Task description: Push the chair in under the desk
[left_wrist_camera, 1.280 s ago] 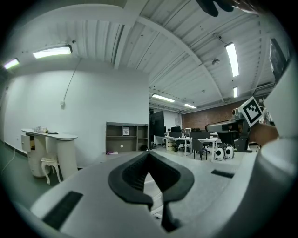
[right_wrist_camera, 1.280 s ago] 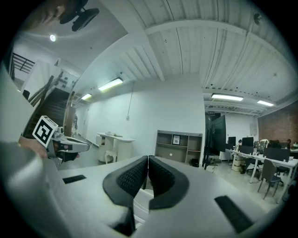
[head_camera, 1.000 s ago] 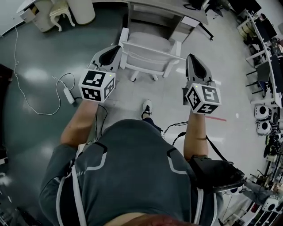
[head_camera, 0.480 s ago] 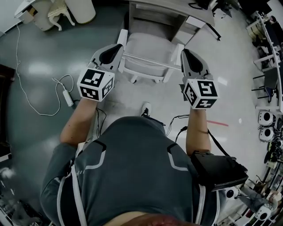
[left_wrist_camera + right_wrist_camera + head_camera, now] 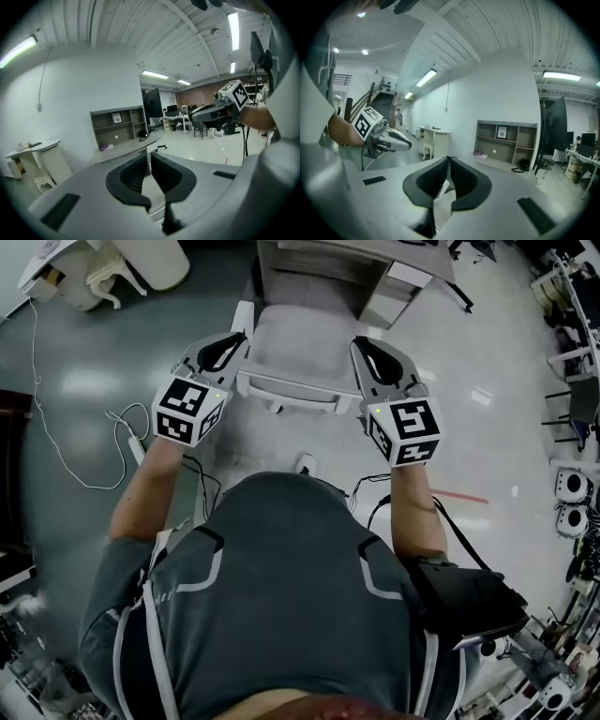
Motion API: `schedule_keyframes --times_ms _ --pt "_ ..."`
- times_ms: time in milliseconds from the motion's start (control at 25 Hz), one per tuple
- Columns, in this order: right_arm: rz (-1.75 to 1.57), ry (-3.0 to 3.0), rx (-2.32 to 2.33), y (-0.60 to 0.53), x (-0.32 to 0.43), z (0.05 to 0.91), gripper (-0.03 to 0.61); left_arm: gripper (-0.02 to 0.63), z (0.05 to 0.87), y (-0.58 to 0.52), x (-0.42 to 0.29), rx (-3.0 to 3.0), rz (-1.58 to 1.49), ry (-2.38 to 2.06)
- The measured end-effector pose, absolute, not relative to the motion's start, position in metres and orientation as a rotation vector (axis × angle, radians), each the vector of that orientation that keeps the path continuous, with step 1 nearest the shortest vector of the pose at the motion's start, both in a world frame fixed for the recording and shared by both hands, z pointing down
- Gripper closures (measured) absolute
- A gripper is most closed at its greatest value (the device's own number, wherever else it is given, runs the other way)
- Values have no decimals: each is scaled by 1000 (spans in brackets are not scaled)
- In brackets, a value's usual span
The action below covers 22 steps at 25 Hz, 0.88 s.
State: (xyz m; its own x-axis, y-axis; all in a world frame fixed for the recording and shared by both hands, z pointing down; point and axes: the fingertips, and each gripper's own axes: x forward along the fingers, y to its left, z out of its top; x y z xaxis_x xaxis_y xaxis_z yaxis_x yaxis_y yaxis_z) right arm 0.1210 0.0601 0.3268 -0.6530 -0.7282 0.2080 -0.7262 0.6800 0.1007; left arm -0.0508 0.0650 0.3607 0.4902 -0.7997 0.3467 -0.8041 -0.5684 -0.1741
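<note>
A white chair [image 5: 300, 338] stands facing the grey desk [image 5: 328, 257], its seat close to the desk's front. My left gripper [image 5: 242, 334] lies at the left corner of the backrest and my right gripper [image 5: 359, 341] at the right corner. I cannot tell whether either touches it. In the left gripper view the left gripper [image 5: 149, 155] has just eased apart a sliver; nothing is between its jaws. The right gripper [image 5: 448, 159] is shut, with a bit of white chair [image 5: 442, 208] showing below it. The desk and its shelf unit [image 5: 123, 125] stand ahead.
A power strip with a long cable [image 5: 131, 442] lies on the floor at the left. A white side table and stool [image 5: 103, 273] stand at the far left. A red floor mark [image 5: 459, 495] and other chairs [image 5: 581, 399] are at the right. My shoe [image 5: 305, 463] is behind the chair.
Both grippers have moved forward from behind the chair to the two corners of its backrest. The person has stepped closer, and the chair and desk now sit nearer the top.
</note>
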Motion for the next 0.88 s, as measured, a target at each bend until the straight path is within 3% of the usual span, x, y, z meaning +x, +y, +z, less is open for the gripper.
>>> schedule_keyframes --times_ms 320,480,880 --pt "91 -2671 1051 22 127 365 541 500 401 33 -24 2701 828 -1294" --pt "76 -2680 924 16 106 384 455 447 457 31 -29 2696 1110 -1024" --pt "170 -2544 714 46 69 466 366 368 550 59 -51 2653 1514 -581"
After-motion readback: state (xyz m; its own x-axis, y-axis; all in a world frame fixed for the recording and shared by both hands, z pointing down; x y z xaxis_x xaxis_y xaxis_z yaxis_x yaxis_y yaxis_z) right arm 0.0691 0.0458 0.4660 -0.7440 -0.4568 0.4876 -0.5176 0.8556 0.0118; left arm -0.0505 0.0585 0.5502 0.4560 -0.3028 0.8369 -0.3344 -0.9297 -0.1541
